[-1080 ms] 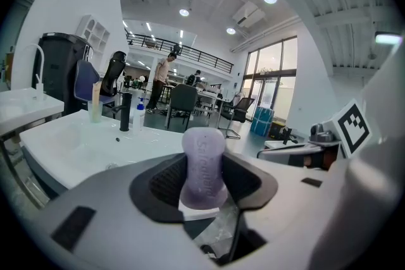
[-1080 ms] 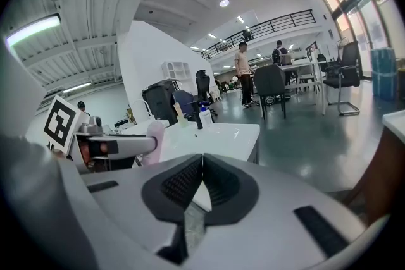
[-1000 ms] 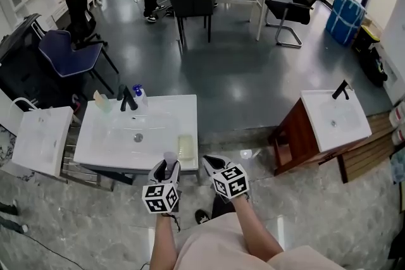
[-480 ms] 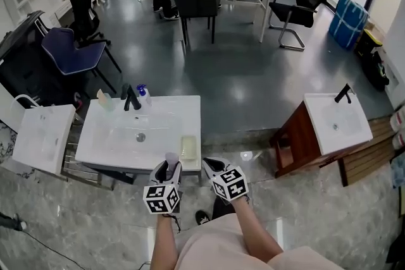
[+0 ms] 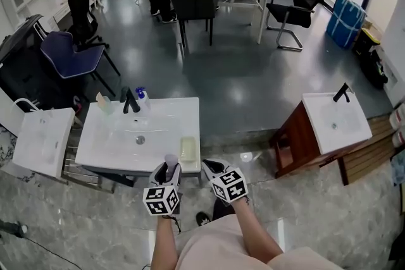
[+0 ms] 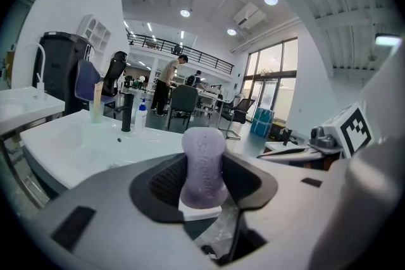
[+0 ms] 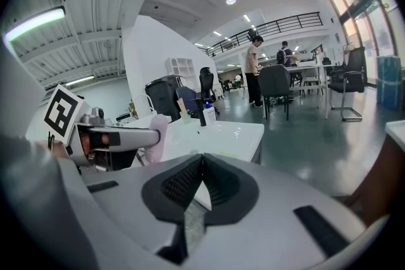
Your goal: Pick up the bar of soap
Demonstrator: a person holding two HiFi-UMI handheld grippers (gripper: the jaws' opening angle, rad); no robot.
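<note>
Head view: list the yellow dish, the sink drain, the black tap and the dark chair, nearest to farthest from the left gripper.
From the left gripper:
1. Yellow dish, on the near right rim of the sink.
2. Drain, in the middle of the basin.
3. Black tap, at the sink's far edge.
4. Dark chair, far beyond the sink.

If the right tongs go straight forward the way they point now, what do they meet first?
Probably the near corner of the white washbasin, just beyond the shut right tongs; depth is unclear, so they may pass beside it.
</note>
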